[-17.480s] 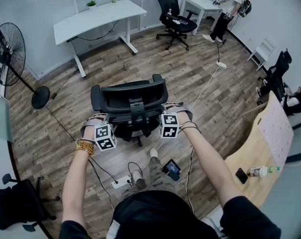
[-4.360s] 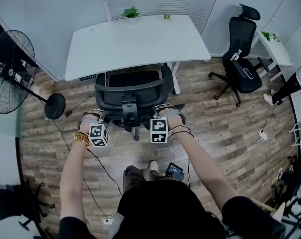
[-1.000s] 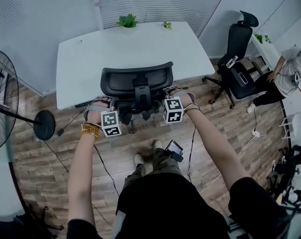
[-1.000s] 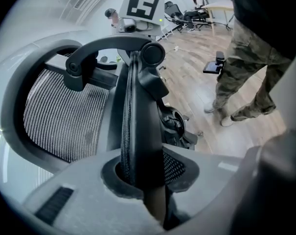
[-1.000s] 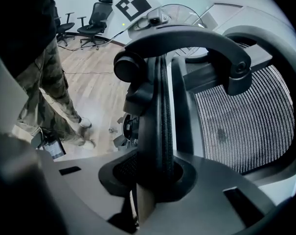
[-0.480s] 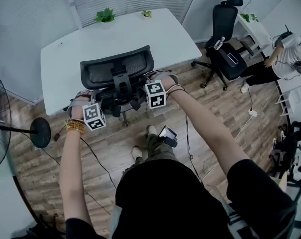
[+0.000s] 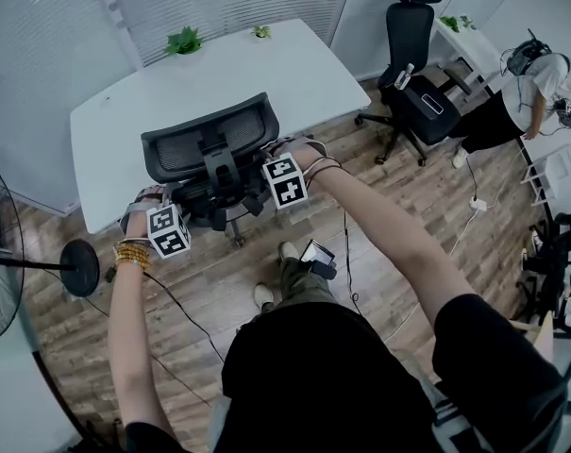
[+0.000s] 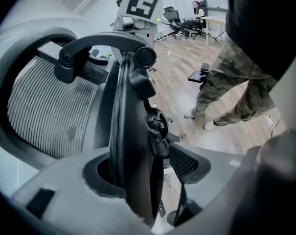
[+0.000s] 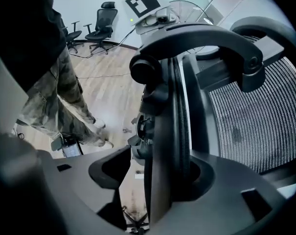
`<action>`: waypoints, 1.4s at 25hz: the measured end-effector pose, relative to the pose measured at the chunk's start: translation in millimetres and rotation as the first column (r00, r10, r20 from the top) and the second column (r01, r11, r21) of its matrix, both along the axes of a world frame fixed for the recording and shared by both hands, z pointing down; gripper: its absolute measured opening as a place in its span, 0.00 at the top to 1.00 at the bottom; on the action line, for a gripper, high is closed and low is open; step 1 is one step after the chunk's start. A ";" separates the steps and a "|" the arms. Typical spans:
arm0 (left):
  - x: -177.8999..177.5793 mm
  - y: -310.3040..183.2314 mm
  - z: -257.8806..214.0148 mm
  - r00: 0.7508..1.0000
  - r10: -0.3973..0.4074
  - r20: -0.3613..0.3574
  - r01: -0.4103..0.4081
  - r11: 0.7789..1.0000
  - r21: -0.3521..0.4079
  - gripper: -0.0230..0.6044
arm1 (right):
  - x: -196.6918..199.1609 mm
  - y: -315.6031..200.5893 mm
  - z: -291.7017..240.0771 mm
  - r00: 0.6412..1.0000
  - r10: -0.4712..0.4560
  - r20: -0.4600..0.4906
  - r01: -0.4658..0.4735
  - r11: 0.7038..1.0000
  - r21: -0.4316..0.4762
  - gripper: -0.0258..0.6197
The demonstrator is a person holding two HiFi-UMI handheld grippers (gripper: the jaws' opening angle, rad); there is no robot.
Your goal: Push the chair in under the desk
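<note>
The black mesh-backed chair (image 7: pixel 208 146) stands against the white desk (image 7: pixel 266 69), its seat hidden under the desktop. My left gripper (image 7: pixel 158 204) is at the left edge of the chair's back and my right gripper (image 7: pixel 271 157) at the right edge. In the left gripper view the chair back's black rim (image 8: pixel 130 146) runs between the jaws of my left gripper (image 8: pixel 148 180), with a gap beside it. The right gripper view shows the rim (image 9: pixel 162 146) likewise, loose between the jaws of my right gripper (image 9: pixel 160 180). Both pairs of jaws have just been opening and stand open around the rim.
Two small potted plants (image 7: pixel 183 40) sit at the desk's far edge. A standing fan's base (image 7: pixel 80 267) is on the floor at left. A second black office chair (image 7: pixel 415 59) and a person (image 7: pixel 526 88) are at right. Cables lie on the wooden floor.
The chair has gone from the middle of the room to the desk, its seat now under the desktop. Over the last second the grippers have stayed at the backrest's edges.
</note>
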State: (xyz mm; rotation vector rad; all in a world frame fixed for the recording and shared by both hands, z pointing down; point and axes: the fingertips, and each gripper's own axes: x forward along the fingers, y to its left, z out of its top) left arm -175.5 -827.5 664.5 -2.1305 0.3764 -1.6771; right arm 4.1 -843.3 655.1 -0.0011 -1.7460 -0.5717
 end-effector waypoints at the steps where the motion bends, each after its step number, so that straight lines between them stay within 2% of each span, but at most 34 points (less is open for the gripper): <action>1: -5.3 -0.9 -4.6 1.000 -0.008 -0.009 0.008 1.000 0.005 0.51 | 0.8 0.1 -1.8 1.000 -0.002 -0.008 0.002 1.000 -0.007 0.58; 2: -13.5 -2.2 -10.8 1.000 -0.021 -0.018 0.021 1.000 0.012 0.54 | 1.5 -0.8 -6.1 1.000 -0.007 -0.013 0.007 1.000 -0.006 0.57; 4: -32.1 -3.1 -25.4 0.997 -0.061 -0.053 0.062 0.998 0.014 0.55 | 3.0 -4.2 -22.9 1.000 -0.017 0.002 0.017 1.000 0.013 0.61; 8: -50.8 11.1 -51.0 0.974 -0.129 -0.184 0.135 0.991 0.023 0.54 | 3.8 -3.3 -74.1 0.990 0.021 0.139 -0.027 0.999 0.038 0.62; 10: -48.8 17.1 -69.5 0.938 -0.165 -0.304 0.183 0.983 0.032 0.55 | -4.4 -0.7 -105.3 0.964 0.048 0.260 -0.064 0.996 0.056 0.62; 11: -43.8 17.8 -82.2 0.903 -0.185 -0.388 0.213 0.977 0.030 0.55 | -10.0 0.3 -121.7 0.941 0.064 0.332 -0.090 0.994 0.063 0.62; 12: -36.9 17.5 -97.4 0.852 -0.203 -0.482 0.244 0.969 0.024 0.55 | -16.6 1.6 -138.1 0.909 0.083 0.409 -0.120 0.991 0.065 0.62; 13: -29.3 16.9 -115.2 0.786 -0.217 -0.578 0.276 0.961 0.015 0.55 | -24.5 3.5 -154.2 0.867 0.103 0.487 -0.152 0.986 0.063 0.62; 14: -22.0 16.3 -134.7 0.707 -0.228 -0.670 0.308 0.951 0.002 0.55 | -33.2 6.2 -169.8 0.817 0.122 0.563 -0.185 0.981 0.056 0.62; 15: -15.2 16.0 -154.0 0.616 -0.238 -0.751 0.341 0.940 -0.018 0.56 | -41.9 9.7 -184.4 0.760 0.140 0.635 -0.218 0.975 0.045 0.62; 17: 0.0 15.5 -187.0 0.410 -0.252 -0.876 0.394 0.916 -0.079 0.60 | -54.9 18.3 -209.3 0.630 0.182 0.755 -0.288 0.958 0.010 0.65; 18: 8.2 15.9 -200.2 0.312 -0.251 -0.916 0.412 0.905 -0.107 0.63 | -60.0 22.7 -219.9 0.557 0.203 0.805 -0.325 0.946 -0.014 0.66; 19: 15.5 17.2 -211.4 0.228 -0.243 -0.943 0.429 0.895 -0.127 0.64 | -65.1 26.6 -229.6 0.477 0.224 0.850 -0.361 0.931 -0.042 0.68; 20: 21.7 18.9 -220.7 0.161 -0.231 -0.959 0.449 0.883 -0.138 0.66 | -69.6 30.0 -238.0 0.393 0.243 0.887 -0.398 0.914 -0.074 0.70; 21: 27.1 21.0 -227.9 0.110 -0.217 -0.970 0.474 0.869 -0.141 0.67 | -72.8 32.7 -244.2 0.308 0.260 0.915 -0.436 0.894 -0.107 0.71; 22: 31.7 23.3 -232.9 0.072 -0.203 -0.977 0.503 0.853 -0.140 0.68 | -74.2 34.9 -247.8 0.229 0.272 0.934 -0.475 0.869 -0.137 0.74; 23: 35.6 25.8 -235.8 0.047 -0.190 -0.981 0.533 0.835 -0.136 0.70 | -74.5 37.0 -248.7 0.162 0.281 0.946 -0.514 0.842 -0.162 0.77; 24: 38.6 28.6 -236.7 0.034 -0.179 -0.983 0.562 0.817 -0.129 0.70 | -74.3 39.4 -247.0 0.107 0.287 0.952 -0.551 0.814 -0.184 0.80; 26: 41.9 34.4 -234.7 0.031 -0.164 -0.986 0.615 0.780 -0.111 0.72 | -74.1 45.1 -239.0 0.033 0.301 0.953 -0.610 0.761 -0.220 0.83; 27: 42.3 37.0 -232.5 0.032 -0.162 -0.986 0.638 0.763 -0.104 0.74 | -74.2 48.2 -234.2 0.011 0.307 0.952 -0.632 0.739 -0.231 0.90; 28: 42.3 39.3 -229.8 0.033 -0.162 -0.986 0.656 0.748 -0.101 0.77 | -74.7 51.5 -229.8 -0.002 0.312 0.950 -0.648 0.723 -0.239 0.96; 30: 40.9 44.0 -224.0 0.037 -0.168 -0.985 0.686 0.721 -0.097 0.83 | -77.1 58.5 -221.9 -0.010 0.321 0.947 -0.664 0.706 -0.247 0.96; 32: 36.9 49.8 -219.0 0.047 -0.173 -0.984 0.712 0.696 -0.089 0.91 | -79.6 64.8 -213.8 0.005 0.327 0.945 -0.678 0.696 -0.237 0.96; 35: 29.6 55.0 -212.3 0.066 -0.183 -0.981 0.738 0.670 -0.076 0.95 | -84.2 70.6 -201.7 0.030 0.342 0.939 -0.682 0.694 -0.231 0.96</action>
